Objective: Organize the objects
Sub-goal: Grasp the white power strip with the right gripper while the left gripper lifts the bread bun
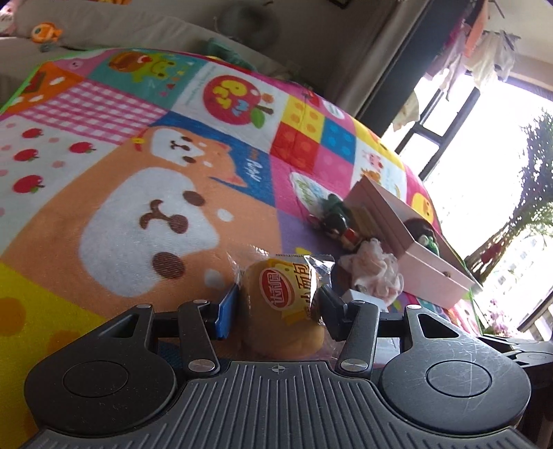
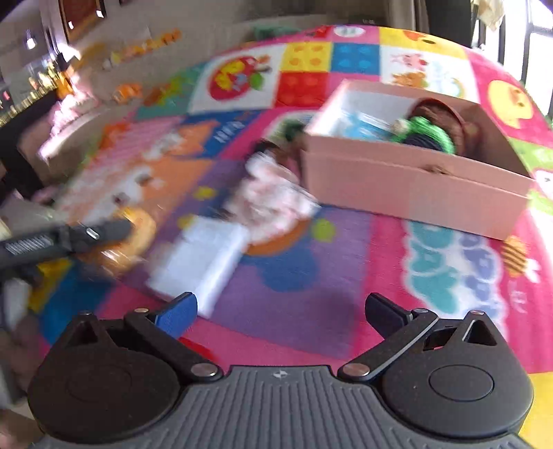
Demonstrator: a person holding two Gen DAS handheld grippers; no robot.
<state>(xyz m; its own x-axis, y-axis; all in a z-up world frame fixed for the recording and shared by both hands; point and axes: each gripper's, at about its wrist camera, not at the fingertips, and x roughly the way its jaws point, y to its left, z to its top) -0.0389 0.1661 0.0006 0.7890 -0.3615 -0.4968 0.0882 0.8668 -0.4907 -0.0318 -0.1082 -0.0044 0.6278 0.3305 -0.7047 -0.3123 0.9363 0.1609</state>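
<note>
My left gripper is shut on a wrapped small bread bun in clear plastic with a yellow and red label, low over the colourful play mat. The bun also shows blurred in the right wrist view, with the left gripper's finger across it. My right gripper is open and empty above the mat. A pink cardboard box stands ahead of it and holds a green toy and a brown item. The box also shows in the left wrist view.
A crumpled pink-white cloth and a dark toy figure lie beside the box. A white flat packet lies left of my right gripper. A sofa stands behind the mat, and a window is to the right.
</note>
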